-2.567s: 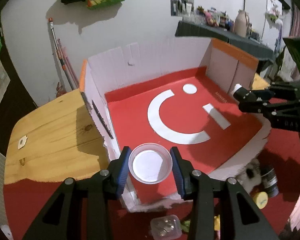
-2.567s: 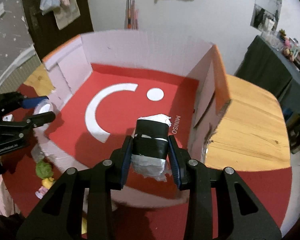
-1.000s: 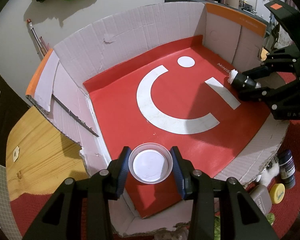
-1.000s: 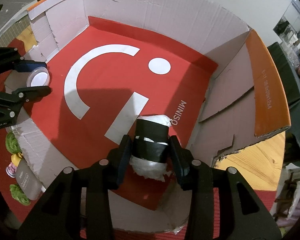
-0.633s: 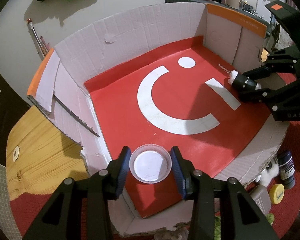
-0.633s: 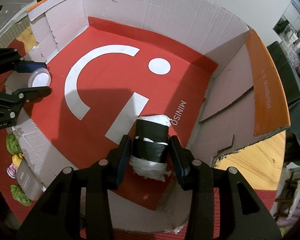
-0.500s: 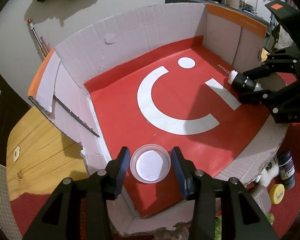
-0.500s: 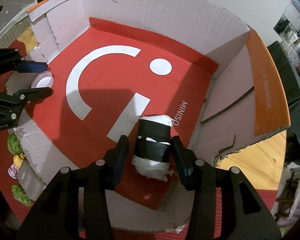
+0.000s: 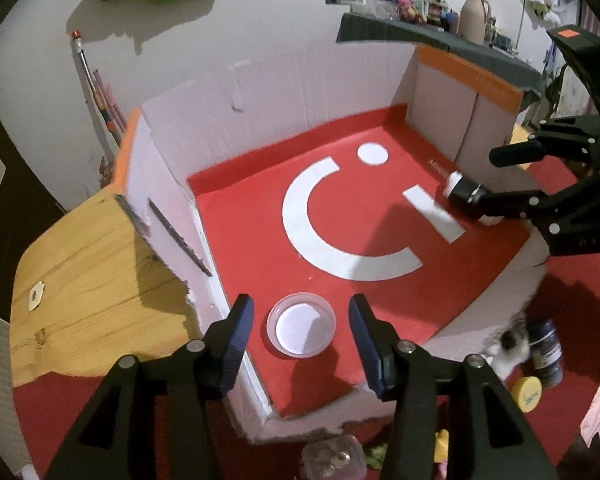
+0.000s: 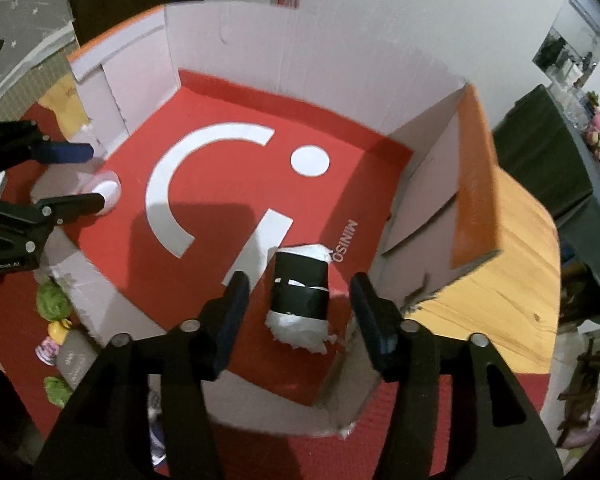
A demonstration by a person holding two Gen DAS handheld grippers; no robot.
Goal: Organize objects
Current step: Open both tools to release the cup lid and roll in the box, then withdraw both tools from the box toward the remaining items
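A small clear round lid (image 9: 301, 330) lies on the red floor of the cardboard box (image 9: 236, 184), near its front left corner. My left gripper (image 9: 301, 328) straddles it, jaws opening, pads clear of the lid on both sides. A white bundle wrapped in black tape (image 10: 300, 292) lies on the box floor near the right wall. My right gripper (image 10: 298, 304) hangs over it with jaws opening and a gap on each side. Each gripper also shows in the other view: the right gripper (image 9: 496, 182), the left gripper (image 10: 82, 178).
The box (image 10: 260, 64) has white walls with orange flaps and rests on a wooden table (image 9: 80, 280) with a red cloth. In front of the box lie a dark jar (image 9: 546, 350), a yellow cap (image 9: 526, 392), a clear container (image 9: 334, 458) and green items (image 10: 52, 296).
Both grippers opened and let go: the lid and the taped bundle now lie free on the box floor. The right gripper rose and drew back a little.
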